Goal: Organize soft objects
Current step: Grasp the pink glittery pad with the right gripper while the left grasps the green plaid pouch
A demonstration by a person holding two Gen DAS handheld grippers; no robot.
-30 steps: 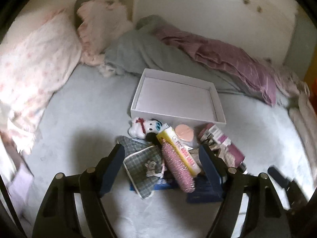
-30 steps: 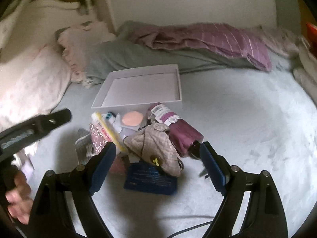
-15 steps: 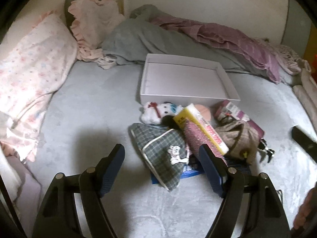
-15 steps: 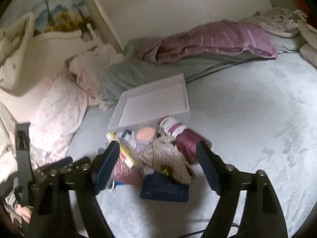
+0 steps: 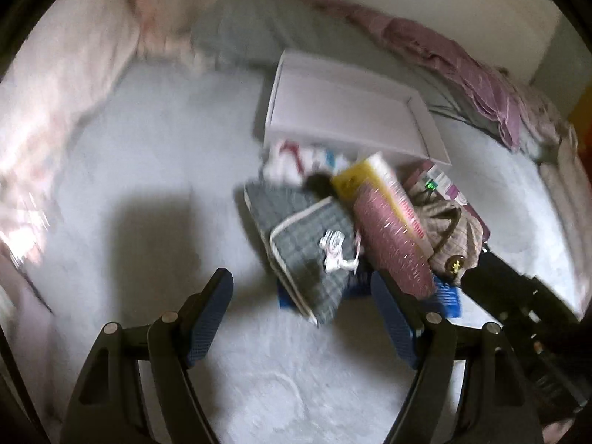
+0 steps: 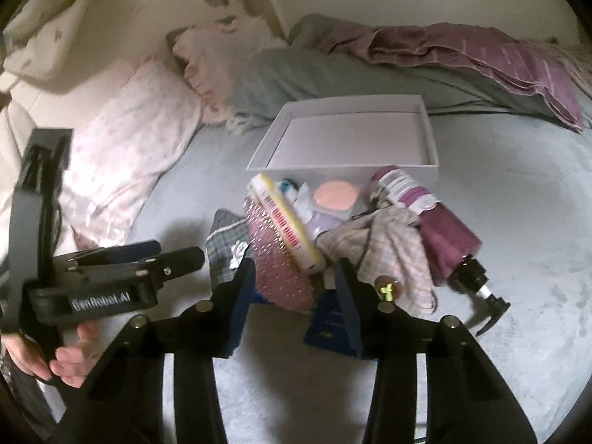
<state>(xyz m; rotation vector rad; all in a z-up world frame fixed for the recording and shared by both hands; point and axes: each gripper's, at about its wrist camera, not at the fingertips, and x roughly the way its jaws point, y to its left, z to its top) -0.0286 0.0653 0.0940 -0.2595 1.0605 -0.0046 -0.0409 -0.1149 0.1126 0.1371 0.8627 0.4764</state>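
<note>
A pile of items lies on the grey bed in front of an empty white box point(image 5: 347, 111) point(image 6: 351, 140). It holds a grey plaid pouch point(image 5: 310, 248) point(image 6: 224, 244), a pink dotted roll point(image 5: 392, 244) point(image 6: 281, 266), a yellow tube box point(image 5: 384, 188) point(image 6: 285, 222), a beige checked pouch point(image 5: 455, 236) point(image 6: 384, 255), a white plush toy point(image 5: 288, 159), a peach puff point(image 6: 335, 196) and a purple pump bottle point(image 6: 440, 236). My left gripper point(image 5: 301, 307) is open, empty, just before the plaid pouch. My right gripper point(image 6: 294, 296) is open, its fingers either side of the pink roll's near end.
A floral pillow point(image 6: 125, 162) and a ruffled pink cushion point(image 6: 214, 59) lie at the left. A grey and purple blanket point(image 6: 444, 63) runs along the wall behind the box. A blue packet point(image 6: 333, 325) lies under the pile.
The right gripper has moved down and forward to the pile and narrowed around the pink roll's end. The left gripper has come closer to the plaid pouch; its view is blurred.
</note>
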